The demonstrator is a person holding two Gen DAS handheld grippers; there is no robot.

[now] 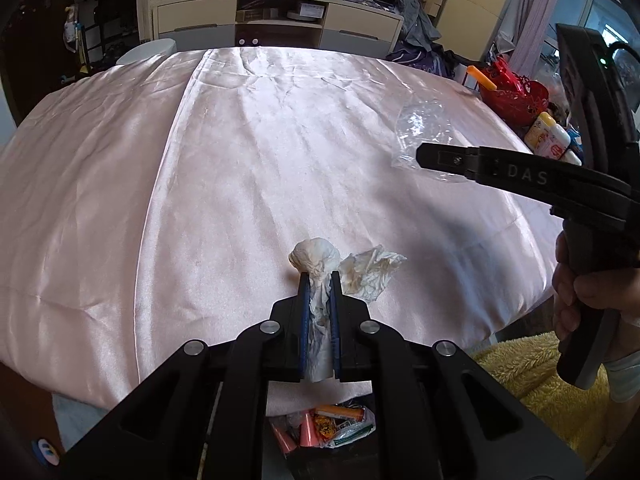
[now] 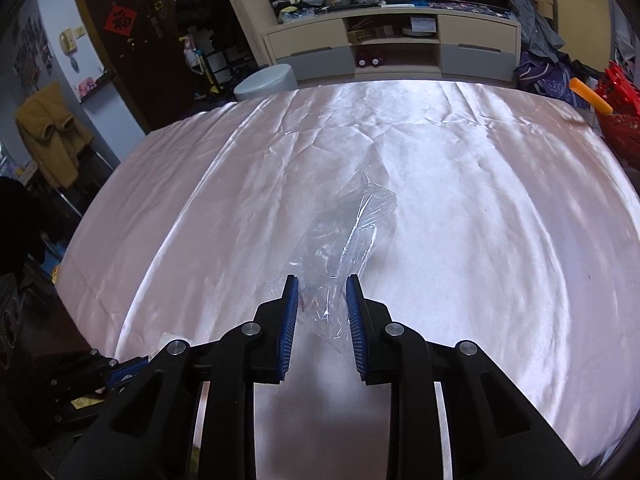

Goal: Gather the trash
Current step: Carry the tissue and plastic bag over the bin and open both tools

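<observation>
My left gripper point(image 1: 319, 276) is shut on a crumpled white tissue point(image 1: 316, 260) near the front edge of the pink satin tablecloth point(image 1: 200, 160). A second crumpled tissue point(image 1: 372, 270) lies just to its right on the cloth. A clear plastic bag point(image 2: 348, 236) lies on the cloth; my right gripper point(image 2: 322, 280) is open with its fingers on either side of the bag's near end. The right gripper also shows in the left wrist view point(image 1: 424, 156), over the bag point(image 1: 420, 128).
A bin with colourful wrappers point(image 1: 324, 426) stands below the table's front edge. A red basket point(image 1: 516, 96) and bottles point(image 1: 548, 134) sit at the right. A cabinet point(image 2: 392, 48) and a round stool point(image 2: 266, 80) stand behind. A yellow fleece point(image 1: 540, 376) lies at lower right.
</observation>
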